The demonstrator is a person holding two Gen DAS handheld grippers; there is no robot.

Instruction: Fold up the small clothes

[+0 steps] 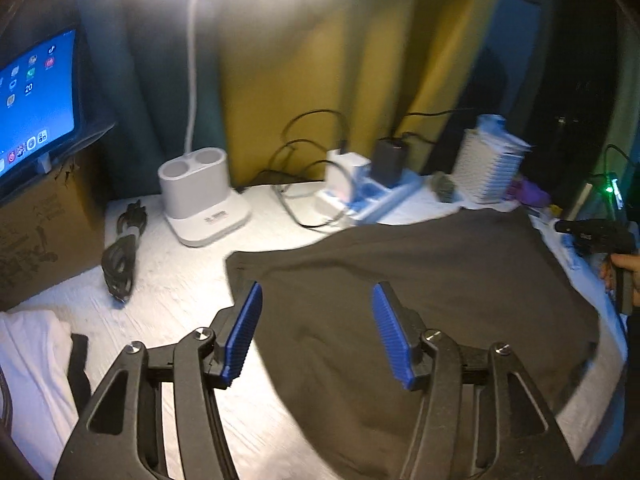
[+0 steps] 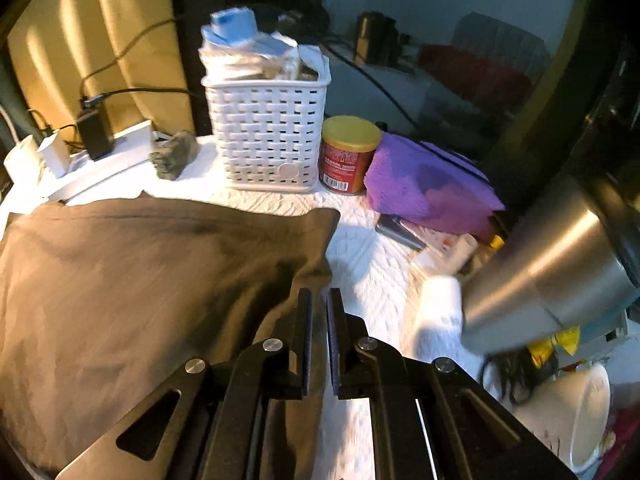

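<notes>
A dark brown garment [image 1: 420,280] lies spread flat on the white table [image 1: 180,288]. My left gripper [image 1: 317,292] hovers over its left part, open, blue pads [image 1: 244,332] wide apart with nothing pressed between them. My right gripper [image 2: 320,296] sits at the right edge of the garment [image 2: 140,280]. Its jaws are shut to a narrow slit where a strip of the cloth's edge shows, and the fabric ridges up toward them. In the left wrist view the right gripper [image 1: 560,226] appears at the far right, held by a hand [image 1: 624,264].
At the back stand a white lamp base [image 1: 200,196], a power strip with chargers [image 1: 372,192] and a white basket [image 2: 268,136]. A tablet [image 1: 36,100] on a cardboard box and a coiled cable [image 1: 122,252] are left. A red can [image 2: 346,156], purple cloth [image 2: 424,184] and steel tumbler [image 2: 552,272] crowd the right.
</notes>
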